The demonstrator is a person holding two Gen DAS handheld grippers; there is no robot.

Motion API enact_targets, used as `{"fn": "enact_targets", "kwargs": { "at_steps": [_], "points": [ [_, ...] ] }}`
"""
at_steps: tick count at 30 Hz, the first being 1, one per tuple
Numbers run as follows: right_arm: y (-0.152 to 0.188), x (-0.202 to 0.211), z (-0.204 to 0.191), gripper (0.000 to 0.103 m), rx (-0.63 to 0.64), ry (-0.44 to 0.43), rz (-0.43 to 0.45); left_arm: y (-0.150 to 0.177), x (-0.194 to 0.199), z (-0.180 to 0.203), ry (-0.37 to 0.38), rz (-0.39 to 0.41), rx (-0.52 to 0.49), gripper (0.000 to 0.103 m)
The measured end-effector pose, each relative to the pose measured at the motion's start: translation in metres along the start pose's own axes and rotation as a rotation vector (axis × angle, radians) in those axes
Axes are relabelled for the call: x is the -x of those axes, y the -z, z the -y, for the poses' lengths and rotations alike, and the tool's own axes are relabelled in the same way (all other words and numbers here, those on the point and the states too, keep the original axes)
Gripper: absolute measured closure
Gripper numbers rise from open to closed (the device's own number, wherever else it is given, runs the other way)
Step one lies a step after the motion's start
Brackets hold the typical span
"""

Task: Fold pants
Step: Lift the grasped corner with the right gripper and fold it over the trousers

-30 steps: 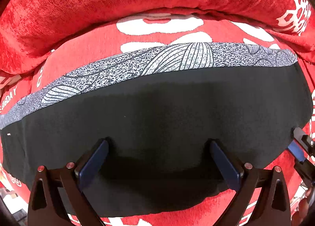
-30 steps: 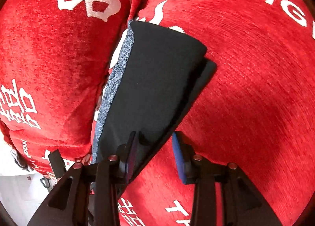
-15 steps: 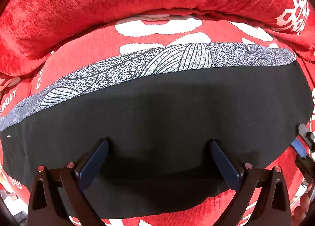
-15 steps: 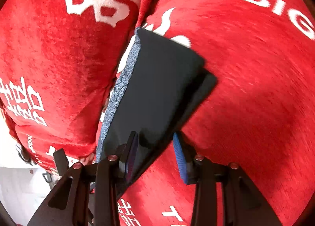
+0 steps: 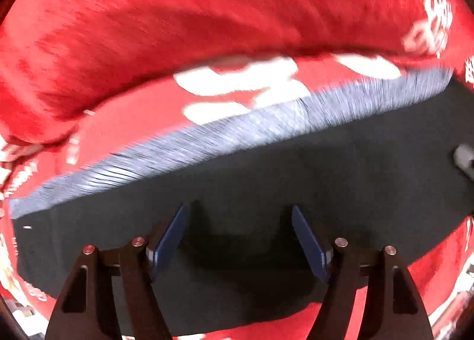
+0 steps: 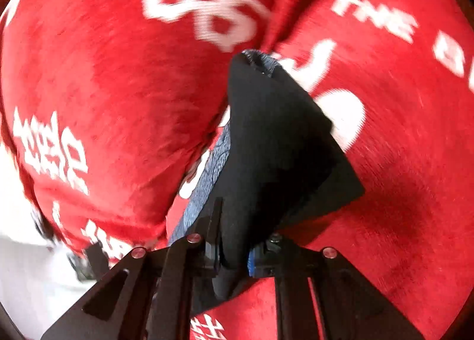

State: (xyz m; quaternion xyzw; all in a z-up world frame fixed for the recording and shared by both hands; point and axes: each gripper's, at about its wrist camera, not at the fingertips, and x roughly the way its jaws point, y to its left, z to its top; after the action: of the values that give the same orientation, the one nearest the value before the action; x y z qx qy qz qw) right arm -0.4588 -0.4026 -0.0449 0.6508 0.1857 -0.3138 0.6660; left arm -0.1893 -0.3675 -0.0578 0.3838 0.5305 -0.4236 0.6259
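The pants (image 5: 266, 174) are black with a grey patterned band (image 5: 237, 132) along their far edge. They lie folded on a red sofa seat. My left gripper (image 5: 238, 236) is open just above the black cloth near its front edge, with its blue pads (image 5: 169, 239) apart. My right gripper (image 6: 234, 254) is shut on the end of the pants (image 6: 272, 138) and lifts the cloth into a raised fold. The right gripper also shows at the far right edge of the left wrist view (image 5: 463, 159), blurred.
The red sofa cushion (image 6: 400, 162) with white lettering lies under the pants. The red back cushion (image 5: 207, 28) rises behind them. A pale floor (image 6: 23, 274) shows at the lower left of the right wrist view.
My right gripper has closed on the end of the pants and raised it. My left gripper's fingers have come closer together, and its view has shifted and blurred.
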Motion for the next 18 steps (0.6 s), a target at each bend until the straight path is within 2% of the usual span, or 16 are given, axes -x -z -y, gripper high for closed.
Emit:
{"fn": "enact_targets", "kwargs": {
  "at_steps": [3,5,9,13,14,15,18],
  "points": [
    [0.003,0.002,-0.02,0.09,0.061,0.02,-0.006,0.009,-0.002,0.021,-0.073,0.099,-0.078,0.029],
    [0.004,-0.002,-0.038,0.09,0.114,0.05,0.002,0.008,0.0,0.02,-0.06,0.101,-0.087,0.031],
    [0.012,-0.002,-0.067,0.09,0.2,0.105,0.015,-0.002,0.007,-0.011,0.036,0.043,0.0,0.03],
    [0.028,-0.003,-0.113,0.09,0.346,0.18,0.025,0.003,0.036,-0.056,0.046,0.106,0.038,0.03],
    [0.033,-0.004,-0.121,0.09,0.38,0.196,0.026,0.005,0.041,-0.068,0.045,0.115,0.045,0.029],
    [0.042,-0.006,-0.137,0.09,0.441,0.222,0.027,0.009,0.048,-0.085,0.043,0.122,0.059,0.021],
    [0.072,-0.017,-0.18,0.09,0.605,0.298,0.021,0.025,0.06,-0.13,0.033,0.137,0.097,0.019]
  ]
}}
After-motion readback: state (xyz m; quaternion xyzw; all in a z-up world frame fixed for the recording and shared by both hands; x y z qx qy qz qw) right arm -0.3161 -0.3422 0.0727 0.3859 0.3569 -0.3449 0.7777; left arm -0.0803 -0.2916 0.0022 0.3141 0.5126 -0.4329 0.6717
